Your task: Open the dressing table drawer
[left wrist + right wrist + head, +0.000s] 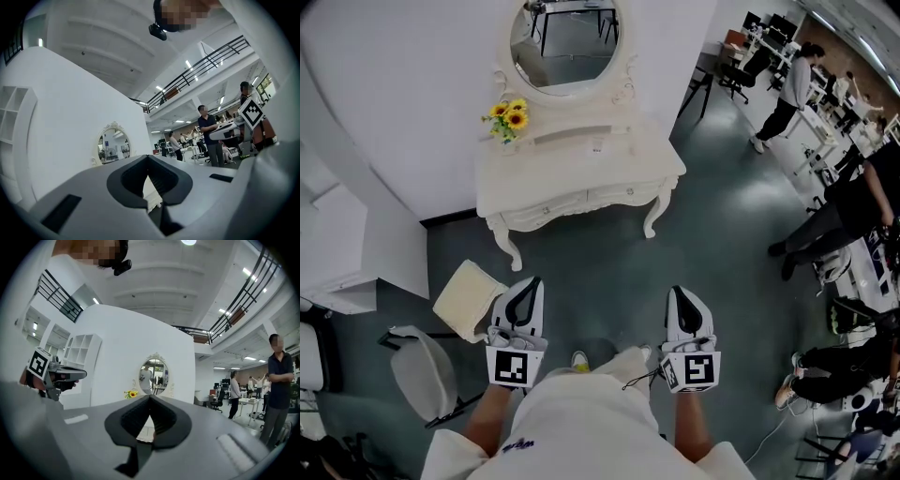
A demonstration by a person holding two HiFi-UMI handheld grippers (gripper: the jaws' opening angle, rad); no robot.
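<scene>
The cream dressing table stands against the white wall, with an oval mirror and a bunch of sunflowers on top. Its two front drawers are closed. My left gripper and right gripper are held level side by side close to my body, well short of the table. Each is shut with nothing between its tips. In the left gripper view the left gripper points toward the mirror. In the right gripper view the right gripper points below the mirror.
A cream cushioned stool and a grey chair stand to the left of my left gripper. A white shelf unit fills the left edge. People and office desks occupy the right side. Grey floor lies between me and the table.
</scene>
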